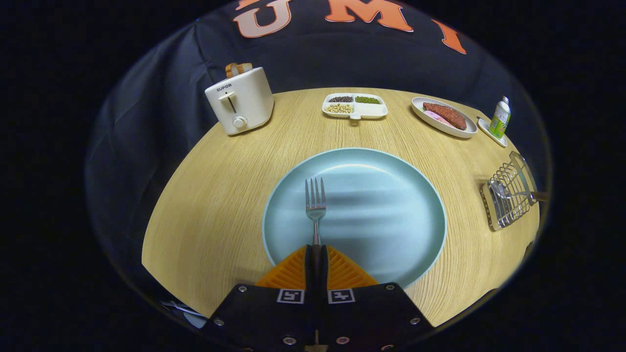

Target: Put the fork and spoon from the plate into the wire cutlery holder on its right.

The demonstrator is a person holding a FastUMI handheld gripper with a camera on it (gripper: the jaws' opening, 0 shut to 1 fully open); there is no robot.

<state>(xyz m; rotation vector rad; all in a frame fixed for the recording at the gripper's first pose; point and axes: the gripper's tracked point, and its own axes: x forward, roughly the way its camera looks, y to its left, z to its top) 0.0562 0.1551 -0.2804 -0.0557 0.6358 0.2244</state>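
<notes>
While the spoon [508,194] sits in the holder [506,200], the gripper [316,250] clamps the fork [315,205] over the plate [391,220].

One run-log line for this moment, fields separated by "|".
claw: shut on fork handle | fork: over plate | spoon: in wire holder | next: fork to holder

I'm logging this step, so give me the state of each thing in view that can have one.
gripper: fingers shut on the fork handle
fork: held over the plate, tines pointing away
plate: bare under the fork
spoon: already in the wire cutlery holder
wire cutlery holder: right of the plate, holding the spoon
toaster: bread sticking up from the slot
divided dish: three sections filled
</notes>
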